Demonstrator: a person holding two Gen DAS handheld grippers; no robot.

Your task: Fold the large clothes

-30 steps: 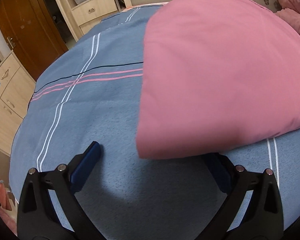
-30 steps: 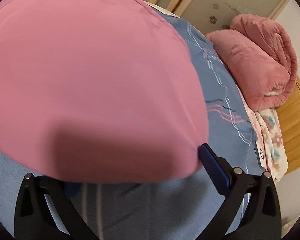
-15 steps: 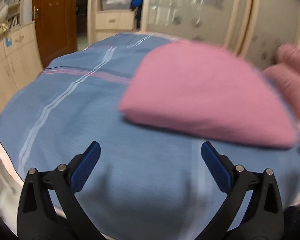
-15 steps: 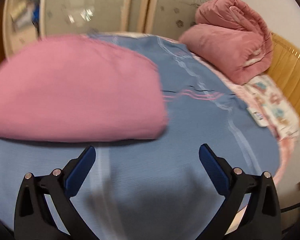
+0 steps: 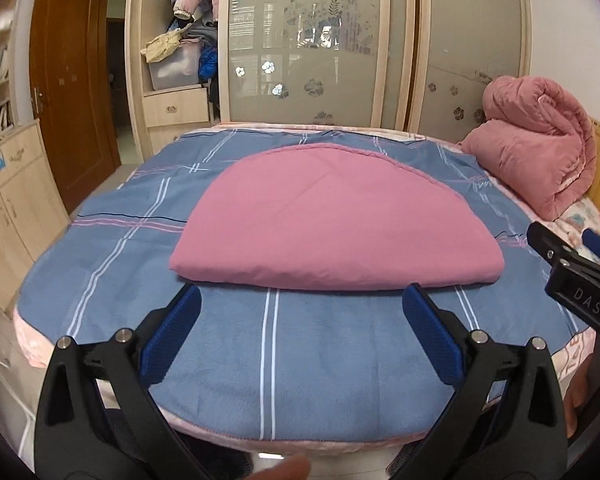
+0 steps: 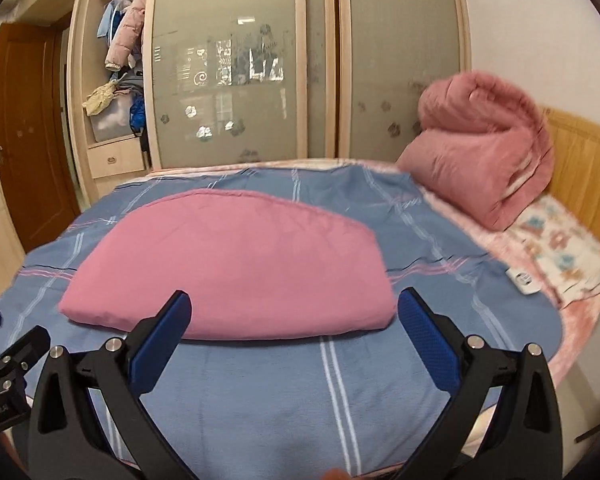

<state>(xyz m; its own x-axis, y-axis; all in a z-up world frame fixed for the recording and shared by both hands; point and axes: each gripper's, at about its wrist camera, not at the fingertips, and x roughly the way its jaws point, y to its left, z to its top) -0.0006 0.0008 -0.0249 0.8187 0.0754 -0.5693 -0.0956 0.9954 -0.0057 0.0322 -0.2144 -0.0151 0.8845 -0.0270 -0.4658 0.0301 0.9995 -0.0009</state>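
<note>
Nearest us, both claws are spread wide and hold nothing: our left gripper (image 5: 300,336) and our right gripper (image 6: 294,334) hang over the near edge of the bed (image 5: 320,384), clear of its blue striped cover.

Just past the fingertips lies the folded pink cloth (image 5: 332,224), flat in the middle of the bed. Its long axis runs left to right across us, with the thick folded edge facing the claws and the rounded edge away. In the left view the near edge spans the gap between the fingers; in the right view the cloth (image 6: 228,268) sits ahead and slightly left. Neither claw touches it, and we judge both about equally near.

Further off, a rolled pink quilt (image 5: 536,152) rests by the headboard, well apart, with wardrobe doors (image 5: 308,40) behind.
</note>
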